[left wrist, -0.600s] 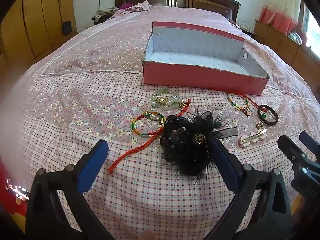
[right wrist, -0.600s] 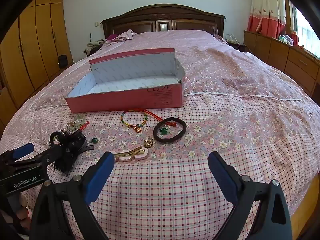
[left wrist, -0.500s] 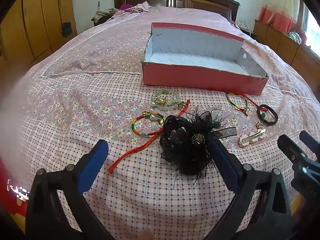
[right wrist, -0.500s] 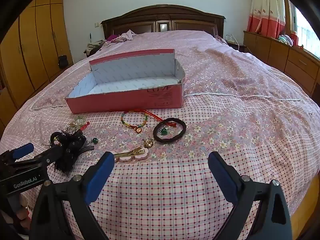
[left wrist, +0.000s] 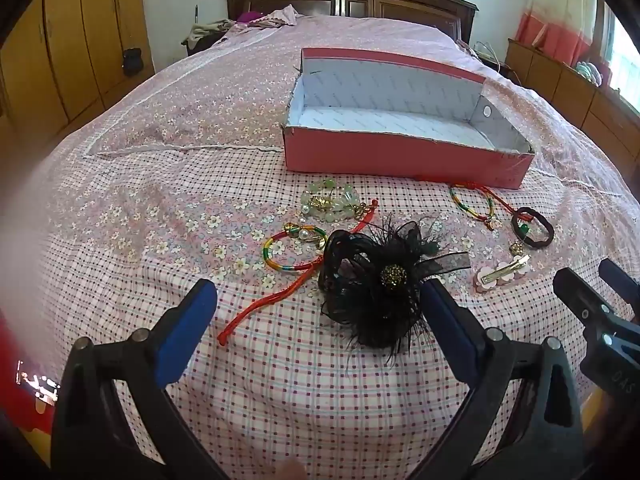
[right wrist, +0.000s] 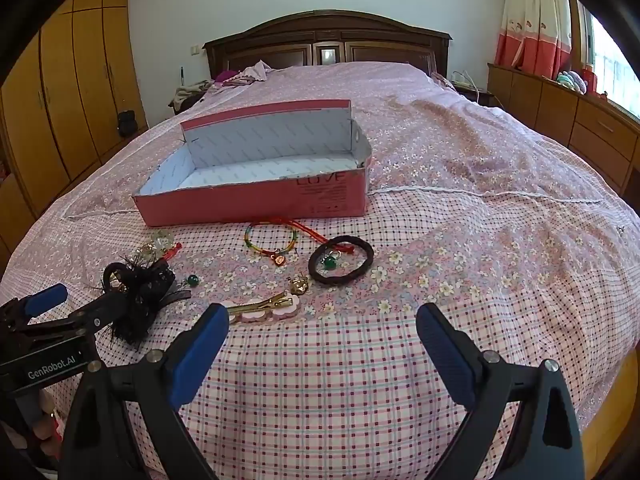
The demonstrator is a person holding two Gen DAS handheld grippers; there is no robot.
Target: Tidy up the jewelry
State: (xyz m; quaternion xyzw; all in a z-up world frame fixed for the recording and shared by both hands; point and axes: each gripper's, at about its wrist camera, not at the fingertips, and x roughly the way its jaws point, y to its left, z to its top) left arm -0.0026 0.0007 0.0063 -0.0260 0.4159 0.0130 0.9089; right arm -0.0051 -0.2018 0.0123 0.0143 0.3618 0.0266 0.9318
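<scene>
An open pink box (left wrist: 400, 158) (right wrist: 256, 204) with a bare white inside lies on the bed. In front of it is scattered jewelry: a black feather hair piece (left wrist: 376, 284) (right wrist: 138, 292), a pale green bead bracelet (left wrist: 330, 202), a rainbow bangle (left wrist: 290, 250), a red cord (left wrist: 280, 298), a second coloured bracelet (right wrist: 272, 240), a dark hair tie (right wrist: 342, 264) and a pink hair clip (right wrist: 264, 306). My left gripper (left wrist: 318, 336) is open just short of the hair piece. My right gripper (right wrist: 322, 350) is open near the hair clip, holding nothing.
The bed (right wrist: 440, 200) carries a pink flowered and checked cover. Wooden wardrobes (right wrist: 60, 100) line the left wall, low drawers (right wrist: 580, 128) the right. Clothes (right wrist: 240, 76) lie by the dark headboard (right wrist: 328, 40). The bed's front edge is just below the grippers.
</scene>
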